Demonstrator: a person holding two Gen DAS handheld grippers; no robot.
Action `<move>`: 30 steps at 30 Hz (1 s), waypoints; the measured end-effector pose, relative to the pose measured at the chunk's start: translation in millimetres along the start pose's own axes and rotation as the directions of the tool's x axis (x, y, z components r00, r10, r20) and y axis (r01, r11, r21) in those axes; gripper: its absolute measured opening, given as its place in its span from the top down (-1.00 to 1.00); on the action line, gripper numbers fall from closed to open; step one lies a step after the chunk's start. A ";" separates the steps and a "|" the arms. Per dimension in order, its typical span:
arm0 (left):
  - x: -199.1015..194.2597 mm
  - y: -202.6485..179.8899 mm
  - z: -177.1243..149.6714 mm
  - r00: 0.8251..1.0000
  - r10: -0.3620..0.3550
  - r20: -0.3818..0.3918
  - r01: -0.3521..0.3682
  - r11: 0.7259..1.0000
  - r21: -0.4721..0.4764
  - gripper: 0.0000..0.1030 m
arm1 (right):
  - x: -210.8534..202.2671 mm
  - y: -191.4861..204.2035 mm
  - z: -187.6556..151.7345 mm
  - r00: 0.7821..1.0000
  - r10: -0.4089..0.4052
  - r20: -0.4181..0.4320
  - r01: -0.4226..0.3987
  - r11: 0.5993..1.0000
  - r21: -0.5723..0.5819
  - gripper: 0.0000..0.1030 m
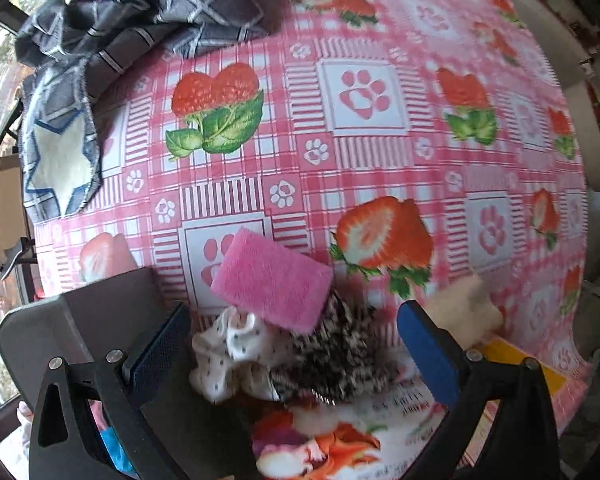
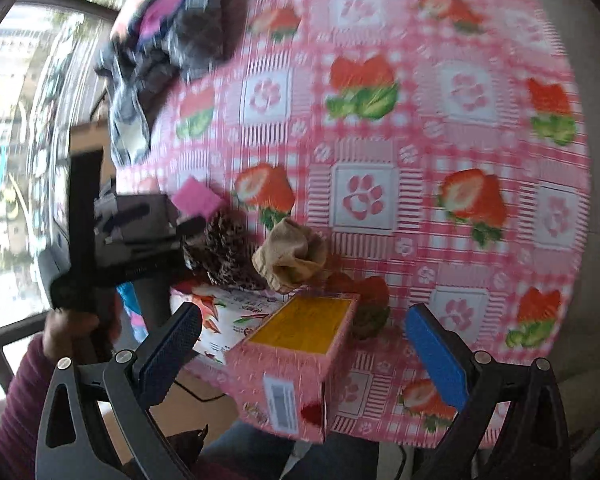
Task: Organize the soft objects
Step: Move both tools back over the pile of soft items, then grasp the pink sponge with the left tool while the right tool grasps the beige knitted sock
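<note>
The worktop [image 1: 380, 160] wears a pink checked cloth printed with strawberries and paw marks. Near its front edge sits a small heap of soft things: a pink sponge [image 1: 272, 286] lies tilted on top, resting on a white dotted cloth [image 1: 228, 354] and a black-and-white speckled knit piece [image 1: 332, 354]. Just to the right of the heap is a beige fluffy piece [image 1: 462, 308], which from the right wrist view looks like a crumpled tan sock [image 2: 292, 258], touching the speckled knit.

The left hand-held gripper [image 1: 296, 356] hovers over that heap with its blue pads spread wide, released and grasping nothing; the dotted cloth and speckled knit lie between its fingers but are not pinched.

The right hand-held gripper [image 2: 300, 354] is likewise spread open and empty, pointing at a pink box with a yellow top [image 2: 300, 344] that stands at the worktop's front edge, beside a flowery printed box [image 2: 220, 316].

At the far left corner of the worktop a grey checked fabric pile [image 1: 140, 24] is bunched up, part of it drooping over the edge. A hand [image 2: 70, 330] in a dark red sleeve [image 2: 24, 396] grips the left tool's handle.
</note>
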State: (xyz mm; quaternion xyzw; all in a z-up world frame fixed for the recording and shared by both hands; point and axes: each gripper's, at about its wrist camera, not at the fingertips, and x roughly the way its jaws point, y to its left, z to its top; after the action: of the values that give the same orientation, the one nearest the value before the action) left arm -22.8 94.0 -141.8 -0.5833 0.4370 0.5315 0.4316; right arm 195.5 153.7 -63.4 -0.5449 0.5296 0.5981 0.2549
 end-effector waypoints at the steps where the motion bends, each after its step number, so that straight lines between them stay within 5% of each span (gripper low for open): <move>1: 7.0 0.0 3.1 1.000 0.006 -0.015 -0.006 1.000 -0.002 -0.99 | 14.0 1.6 8.7 0.999 0.000 -0.038 -0.001 1.000 -0.021 -0.99; 10: 40.8 1.6 16.7 0.996 0.047 -0.081 -0.047 0.999 0.000 -0.99 | 113.0 20.0 45.6 0.959 -0.016 -0.282 -0.044 0.978 -0.204 -0.99; 18: 69.2 13.2 8.7 0.985 0.053 -0.167 -0.058 0.998 -0.029 -0.92 | 162.6 32.8 43.0 0.929 -0.077 -0.361 -0.049 0.944 -0.326 -0.97; 25: 61.6 14.7 22.2 0.991 0.041 -0.125 -0.046 0.998 -0.037 -0.58 | 171.7 41.6 37.3 0.924 -0.127 -0.361 -0.037 0.909 -0.415 0.03; 30: 37.9 13.1 26.0 0.999 0.040 -0.037 -0.042 0.998 -0.049 -0.56 | 163.7 42.4 27.0 0.946 -0.120 -0.301 -0.022 0.903 -0.429 0.41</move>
State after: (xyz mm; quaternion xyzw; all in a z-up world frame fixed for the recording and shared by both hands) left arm -39.7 114.0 -181.7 -0.5942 0.4432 0.5403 0.3982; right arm 102.5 120.7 -203.4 -0.6904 0.4062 0.5961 0.0553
